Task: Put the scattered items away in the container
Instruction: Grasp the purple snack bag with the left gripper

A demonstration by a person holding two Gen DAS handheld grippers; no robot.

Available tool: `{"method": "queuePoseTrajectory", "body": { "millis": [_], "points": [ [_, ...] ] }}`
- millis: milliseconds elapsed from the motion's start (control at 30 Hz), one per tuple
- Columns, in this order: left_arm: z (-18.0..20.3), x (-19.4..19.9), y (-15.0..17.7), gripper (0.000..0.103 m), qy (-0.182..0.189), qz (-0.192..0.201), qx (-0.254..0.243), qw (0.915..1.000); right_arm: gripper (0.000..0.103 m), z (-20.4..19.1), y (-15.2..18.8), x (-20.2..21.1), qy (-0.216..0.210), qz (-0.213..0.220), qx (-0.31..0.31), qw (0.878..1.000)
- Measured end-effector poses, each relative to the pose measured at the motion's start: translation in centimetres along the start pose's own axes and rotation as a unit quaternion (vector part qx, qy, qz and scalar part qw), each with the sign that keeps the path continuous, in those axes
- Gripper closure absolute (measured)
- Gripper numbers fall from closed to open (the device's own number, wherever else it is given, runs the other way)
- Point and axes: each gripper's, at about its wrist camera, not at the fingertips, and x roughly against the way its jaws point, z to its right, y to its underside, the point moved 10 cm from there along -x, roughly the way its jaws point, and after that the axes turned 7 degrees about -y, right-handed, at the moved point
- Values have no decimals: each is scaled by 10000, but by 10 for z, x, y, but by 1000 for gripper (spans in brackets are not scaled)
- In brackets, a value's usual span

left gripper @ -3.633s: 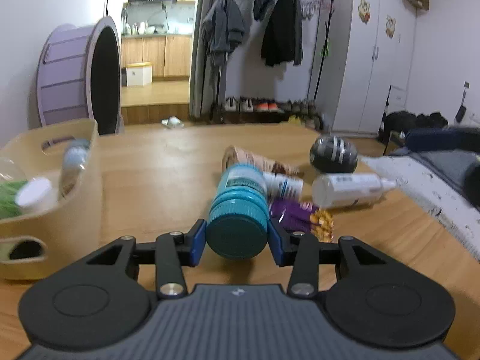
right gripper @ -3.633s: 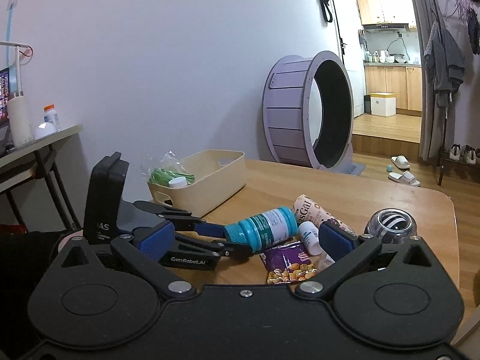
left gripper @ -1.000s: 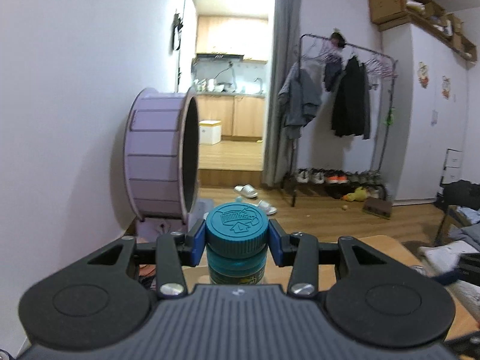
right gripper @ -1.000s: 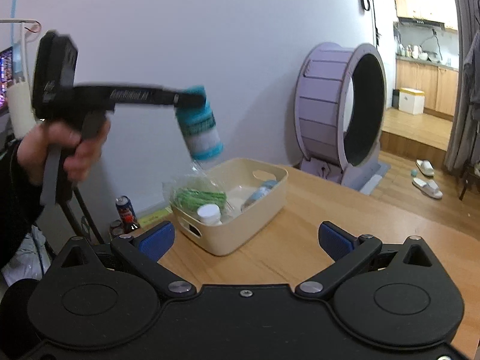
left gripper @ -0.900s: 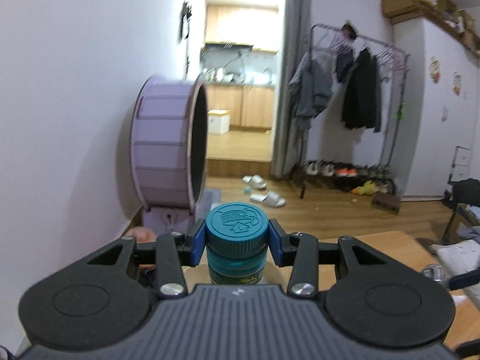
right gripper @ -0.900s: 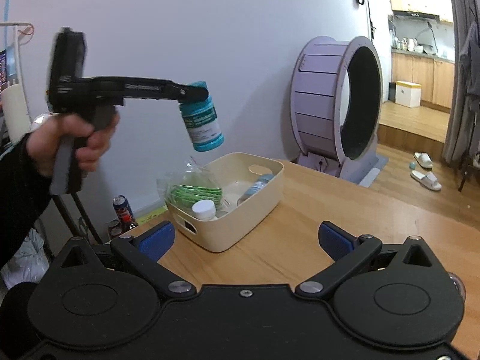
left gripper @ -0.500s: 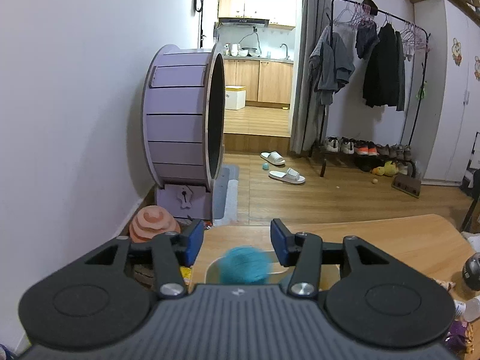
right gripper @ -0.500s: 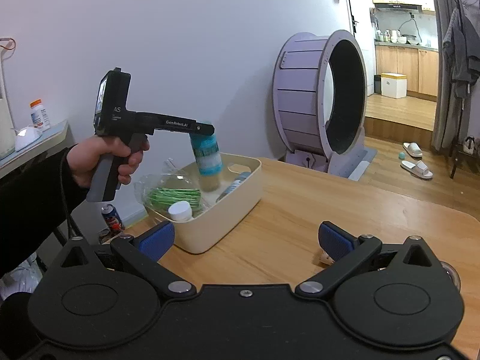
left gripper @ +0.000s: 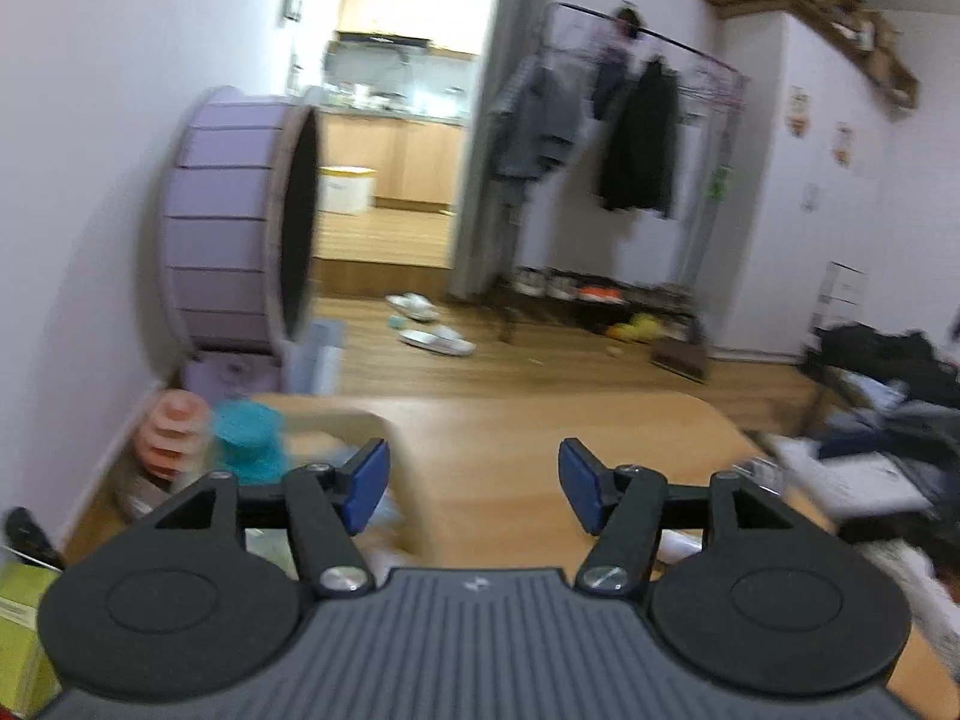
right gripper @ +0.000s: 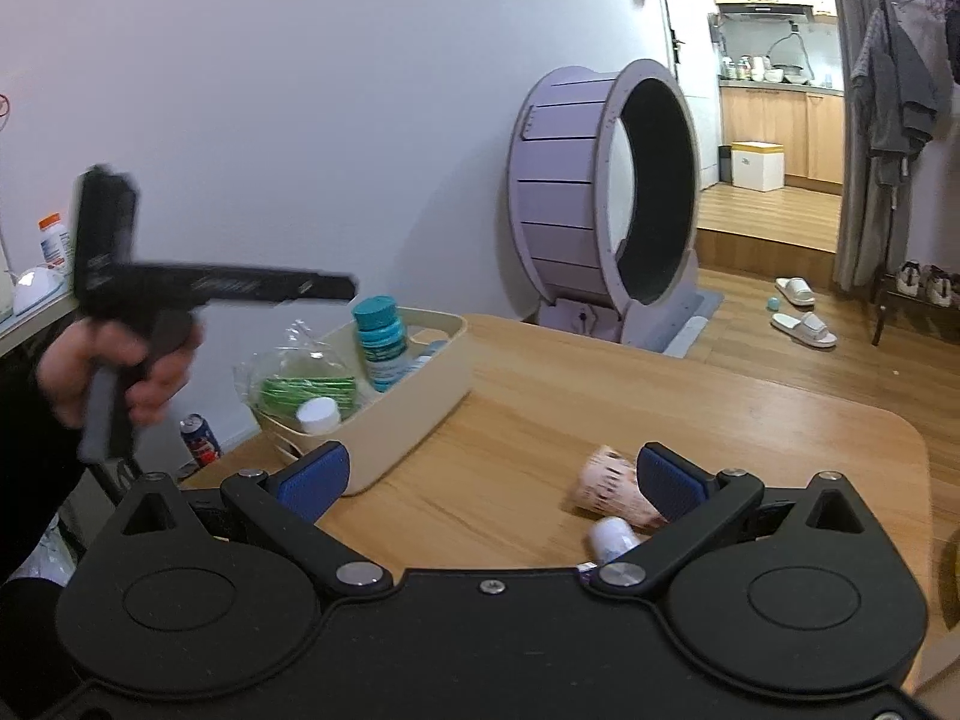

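Observation:
The teal-capped bottle [right gripper: 379, 339] stands upright in the cream container [right gripper: 420, 408] on the wooden table; it also shows blurred in the left wrist view [left gripper: 246, 441]. My left gripper [left gripper: 474, 483] is open and empty, above and just right of the container [left gripper: 360, 420]; from the right wrist view it hangs over the container [right gripper: 342, 287]. My right gripper [right gripper: 489, 474] is open and empty above the table. A pink patterned packet [right gripper: 609, 486] and a white bottle [right gripper: 612, 537] lie near its right finger.
The container also holds a bag of green items [right gripper: 300, 381] and a white-capped bottle [right gripper: 318, 414]. A purple wheel [right gripper: 600, 204] stands on the floor past the table's far edge. A drink can [right gripper: 198, 438] stands on the floor left of the table.
My left gripper has let go of the teal-capped bottle, which now stands in the container. The left gripper has opened wide and swung to the right. My right gripper has shifted slightly.

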Motion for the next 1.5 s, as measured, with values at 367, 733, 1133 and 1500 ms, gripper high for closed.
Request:
{"method": "queuePoseTrajectory", "body": {
  "millis": [367,733,1133,1500],
  "points": [
    [94,-35,80,40,826,-724,-430,9930,0,44,15,33,399,112,-371,9985],
    [122,-67,105,29,724,-908,-876,9894,0,45,29,43,258,112,-318,9991],
    [138,-82,119,22,726,-1142,-1226,9832,0,43,39,44,196,7,-290,9994],
    [141,-77,123,53,791,-889,-1518,9812,0,40,46,49,158,-223,-102,9996]
  ]
}}
